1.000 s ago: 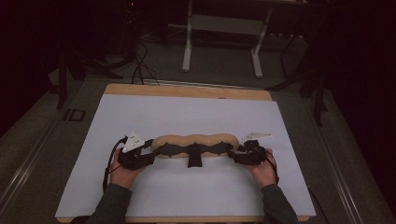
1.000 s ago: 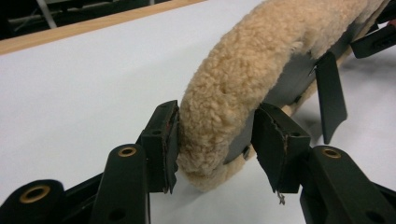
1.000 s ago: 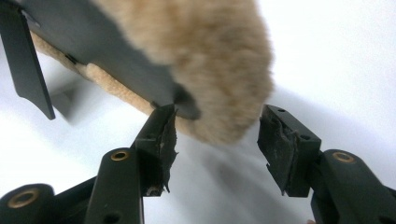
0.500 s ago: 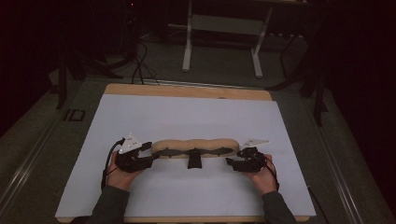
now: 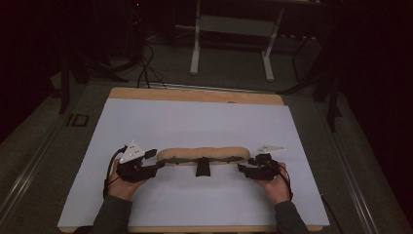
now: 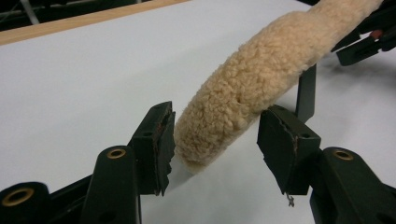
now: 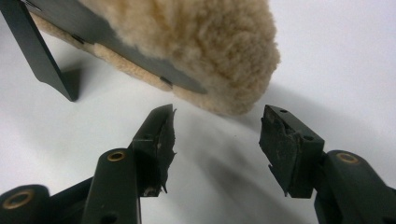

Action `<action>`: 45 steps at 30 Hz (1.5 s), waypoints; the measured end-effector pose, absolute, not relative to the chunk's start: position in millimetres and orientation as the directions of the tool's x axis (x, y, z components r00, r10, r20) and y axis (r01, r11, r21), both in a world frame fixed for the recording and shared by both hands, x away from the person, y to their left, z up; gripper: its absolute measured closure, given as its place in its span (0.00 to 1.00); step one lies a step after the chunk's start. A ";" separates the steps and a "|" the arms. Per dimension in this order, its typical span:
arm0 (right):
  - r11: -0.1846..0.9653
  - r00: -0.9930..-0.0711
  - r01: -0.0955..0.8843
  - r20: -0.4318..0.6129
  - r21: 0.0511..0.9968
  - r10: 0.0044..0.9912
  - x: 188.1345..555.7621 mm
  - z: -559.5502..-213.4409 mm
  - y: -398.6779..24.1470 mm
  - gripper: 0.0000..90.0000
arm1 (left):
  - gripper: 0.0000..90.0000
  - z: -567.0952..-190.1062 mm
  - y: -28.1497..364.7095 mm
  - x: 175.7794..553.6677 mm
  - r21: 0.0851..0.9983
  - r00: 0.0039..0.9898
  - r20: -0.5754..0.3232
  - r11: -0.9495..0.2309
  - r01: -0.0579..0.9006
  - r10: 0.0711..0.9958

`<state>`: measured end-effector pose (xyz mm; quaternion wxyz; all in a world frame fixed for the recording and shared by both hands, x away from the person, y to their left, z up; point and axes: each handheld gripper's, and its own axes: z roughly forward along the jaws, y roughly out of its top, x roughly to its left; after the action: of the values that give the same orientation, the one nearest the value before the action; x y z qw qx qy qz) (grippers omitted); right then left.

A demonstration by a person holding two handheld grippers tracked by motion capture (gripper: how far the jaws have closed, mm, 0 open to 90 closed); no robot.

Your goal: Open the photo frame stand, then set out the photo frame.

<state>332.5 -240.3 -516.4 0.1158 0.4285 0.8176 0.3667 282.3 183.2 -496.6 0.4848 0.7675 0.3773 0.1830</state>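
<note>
High view, near edge: two sleeved forearms come in. Left tongs [image 5: 152,160] gape around the left end of a tan fleece pad [image 5: 204,154], jaws apart, pads not pressing; they have just been opening. Right tongs [image 5: 242,166] stand just off the pad's right end, jaws spread, having just narrowed a little, nothing between them. Pad lies crosswise on the white counter [image 5: 195,122], black strap [image 5: 202,167] beneath. Beyond, a wooden edge [image 5: 195,95].
</note>
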 end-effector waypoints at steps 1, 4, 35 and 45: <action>0.362 -0.605 0.616 0.126 0.699 0.786 332.5 -516.2 -240.4 0.50 | 0.51 -496.3 184.3 282.4 0.882 0.650 -0.092 -0.241 0.404 0.754; 0.352 -0.607 0.623 0.148 0.699 0.781 333.0 -515.6 -242.3 0.55 | 0.51 -495.9 187.7 283.4 0.882 0.658 -0.116 -0.228 0.413 0.744; 0.368 -0.641 0.634 0.195 0.681 0.743 328.5 -513.0 -235.2 0.73 | 0.60 -482.3 209.3 293.0 0.886 0.630 -0.219 -0.119 0.448 0.745; 0.378 -0.658 0.585 0.148 0.718 0.738 322.9 -507.3 -231.8 0.87 | 0.80 -489.0 207.0 298.2 0.872 0.596 -0.163 -0.168 0.460 0.787</action>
<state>322.9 -231.8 -507.3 0.0990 0.4014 0.8240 0.3874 298.2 207.0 -489.0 0.4915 0.7458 0.4178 0.1662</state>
